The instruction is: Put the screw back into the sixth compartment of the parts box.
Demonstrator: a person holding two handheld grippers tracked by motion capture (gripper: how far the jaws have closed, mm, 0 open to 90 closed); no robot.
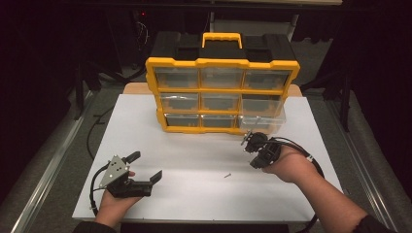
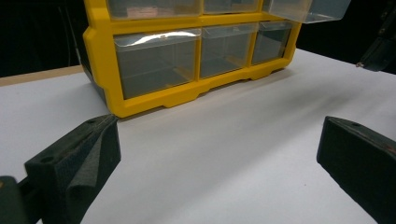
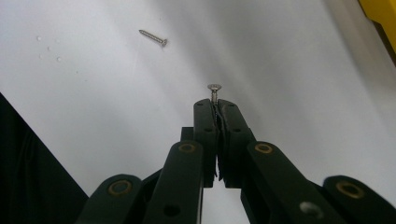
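My right gripper [image 3: 215, 105] is shut on a small silver screw [image 3: 214, 90], whose flat head sticks out past the tips. In the high view this right gripper [image 1: 248, 141] hovers just in front of the pulled-out bottom-right clear drawer [image 1: 262, 124] of a yellow organizer [image 1: 222, 62]. A second screw [image 1: 227, 175] lies loose on the white tabletop [image 1: 194, 155]; the right gripper view has that screw [image 3: 153, 37] up and to the left. My left gripper [image 1: 145, 166] rests at the front left, its jaws wide open with nothing between them, facing the organizer [image 2: 140, 100].
The organizer has three rows of clear drawers and a yellow handle [image 1: 222, 39] on top. The white board ends at a front edge [image 1: 194, 221] near the person's forearms. Dark floor and cables surround the table. The right gripper's body [image 2: 378, 49] appears at the far right of the left gripper view.
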